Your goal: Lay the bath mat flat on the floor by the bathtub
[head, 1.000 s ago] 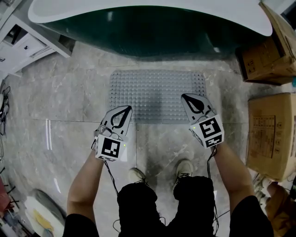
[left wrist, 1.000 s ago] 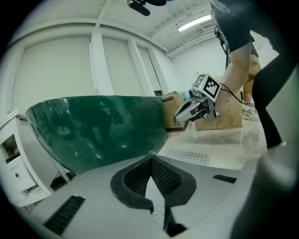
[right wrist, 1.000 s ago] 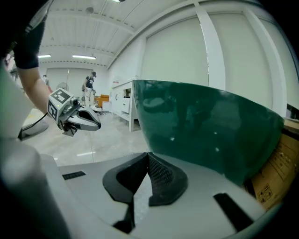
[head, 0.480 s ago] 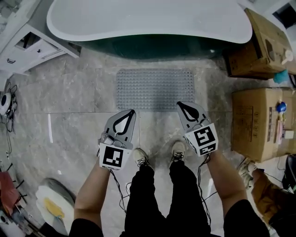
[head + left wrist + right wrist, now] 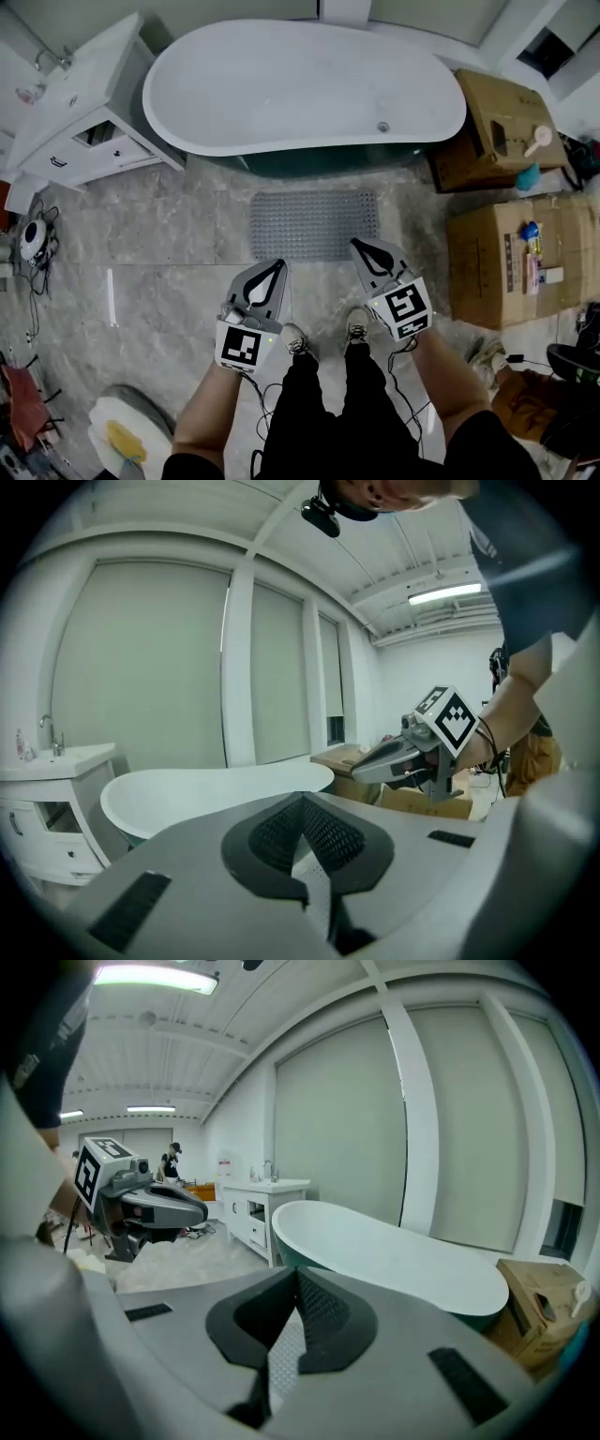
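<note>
left gripper (image 5: 275, 269) and right gripper (image 5: 360, 247) are pressed together, empty. just ahead of them the bath mat (image 5: 314, 225) lies flat beside the bathtub (image 5: 281, 84); it looks rubbery, floppy, light, best pinched at its near corners.

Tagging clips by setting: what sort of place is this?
Likely a staged bathroom in a workshop: a freestanding bathtub with a grey bath mat lying flat before it, a white vanity cabinet, yet cardboard boxes standing beside the bathtub.
</note>
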The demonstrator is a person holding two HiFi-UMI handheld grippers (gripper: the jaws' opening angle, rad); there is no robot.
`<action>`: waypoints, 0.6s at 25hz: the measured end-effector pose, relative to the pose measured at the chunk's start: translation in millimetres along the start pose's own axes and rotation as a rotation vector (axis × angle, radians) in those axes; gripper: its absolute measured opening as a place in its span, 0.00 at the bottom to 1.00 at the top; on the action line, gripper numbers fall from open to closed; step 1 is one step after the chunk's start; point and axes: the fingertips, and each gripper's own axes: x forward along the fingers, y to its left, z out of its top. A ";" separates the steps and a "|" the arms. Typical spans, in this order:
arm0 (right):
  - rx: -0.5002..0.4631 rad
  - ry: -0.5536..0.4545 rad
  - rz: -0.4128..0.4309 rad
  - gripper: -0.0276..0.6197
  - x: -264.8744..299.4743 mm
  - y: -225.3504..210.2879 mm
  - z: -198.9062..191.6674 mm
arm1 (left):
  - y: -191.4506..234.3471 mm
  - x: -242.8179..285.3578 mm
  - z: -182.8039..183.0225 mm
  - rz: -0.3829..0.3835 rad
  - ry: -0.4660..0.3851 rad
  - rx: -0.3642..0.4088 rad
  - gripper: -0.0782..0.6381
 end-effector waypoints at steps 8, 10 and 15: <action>0.044 -0.111 -0.047 0.07 -69.0 18.4 106.3 | -24.1 -48.3 93.9 0.011 -0.097 -0.056 0.13; 0.067 -0.126 -0.056 0.07 -84.1 24.7 123.4 | -27.3 -61.9 111.6 0.014 -0.116 -0.068 0.13; 0.094 -0.155 -0.076 0.07 -109.5 37.3 155.1 | -27.8 -94.6 141.6 0.019 -0.148 -0.098 0.13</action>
